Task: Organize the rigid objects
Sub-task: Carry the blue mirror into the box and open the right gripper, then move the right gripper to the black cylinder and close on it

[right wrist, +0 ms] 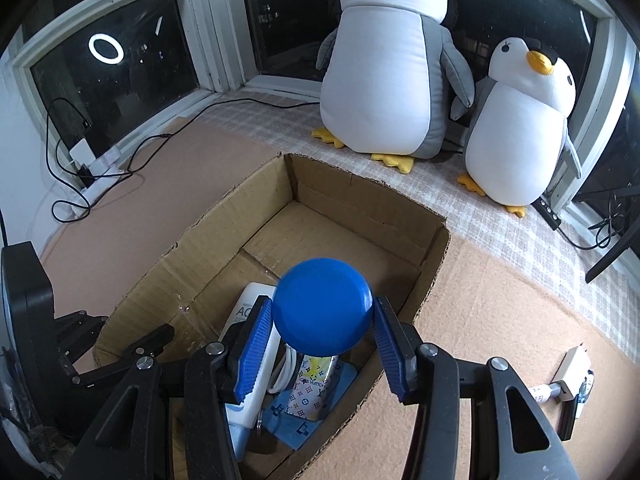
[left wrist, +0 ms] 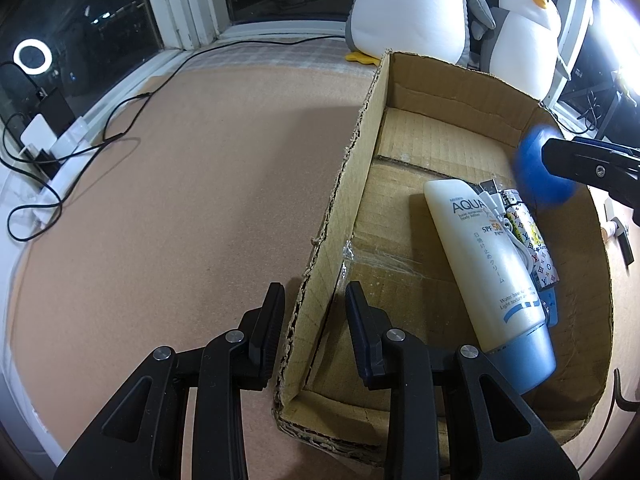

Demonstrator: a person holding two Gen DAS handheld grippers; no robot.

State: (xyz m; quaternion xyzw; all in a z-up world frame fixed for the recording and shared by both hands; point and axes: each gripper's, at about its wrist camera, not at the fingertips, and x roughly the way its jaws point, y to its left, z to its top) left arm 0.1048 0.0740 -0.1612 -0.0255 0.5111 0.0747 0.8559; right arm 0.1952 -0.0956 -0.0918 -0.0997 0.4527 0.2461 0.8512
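An open cardboard box (left wrist: 360, 132) (right wrist: 360, 204) stands on the brown mat. Lying in it are a white lotion tube with a blue cap (left wrist: 480, 264) (right wrist: 246, 306), a white cable (left wrist: 496, 200) (right wrist: 286, 372) and a monogram-patterned case (left wrist: 536, 248) (right wrist: 312, 388). My right gripper (right wrist: 322, 304) (left wrist: 552, 156) hangs over the box. Its blue pads touch both sides of a blue ball (right wrist: 322, 308) at the fingertips. That ball (left wrist: 540, 164) looks blurred in the left wrist view. My left gripper (left wrist: 314, 300) (right wrist: 120, 328) straddles the box's near left wall, one pad on each side.
Two plush penguins (right wrist: 384, 68) (right wrist: 520, 128) sit on the checked cloth behind the box. A white charger plug (right wrist: 572, 376) lies on the mat to the right. A power strip with black cables (left wrist: 60, 148) (right wrist: 92, 164) lies by the window at left.
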